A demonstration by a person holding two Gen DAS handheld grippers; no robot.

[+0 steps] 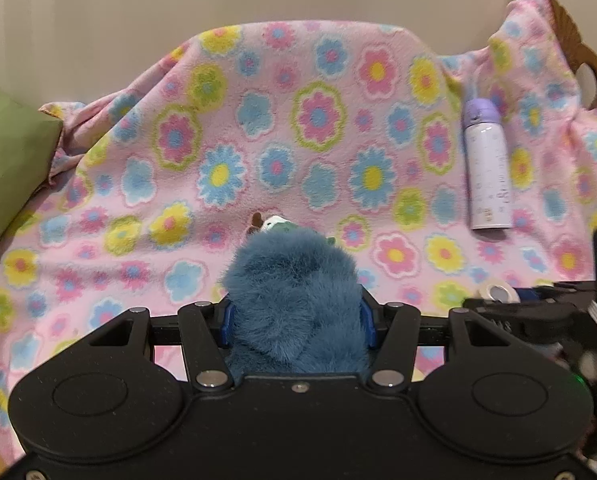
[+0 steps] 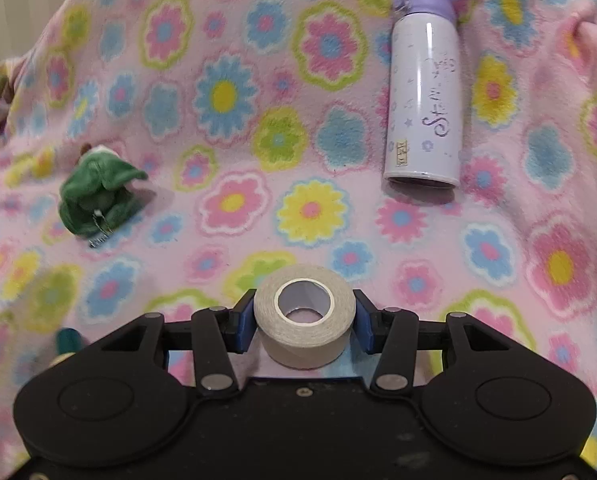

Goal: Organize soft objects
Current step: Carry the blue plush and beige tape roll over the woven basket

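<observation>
My left gripper (image 1: 296,320) is clamped on a blue plush (image 1: 294,300) held above the blanket (image 1: 318,120), my right gripper (image 2: 304,320) pinches a tape roll (image 2: 304,314) resting on it — a green toy (image 2: 98,196) lies left, a bottle (image 2: 424,92) beyond.

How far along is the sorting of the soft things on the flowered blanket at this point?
Nothing looks put away yet. In hand: the left gripper is shut on a blue furry toy, and the right gripper is shut on a tape roll that sits on the blanket. Left: the green plush and the purple bottle lie loose there.
</observation>
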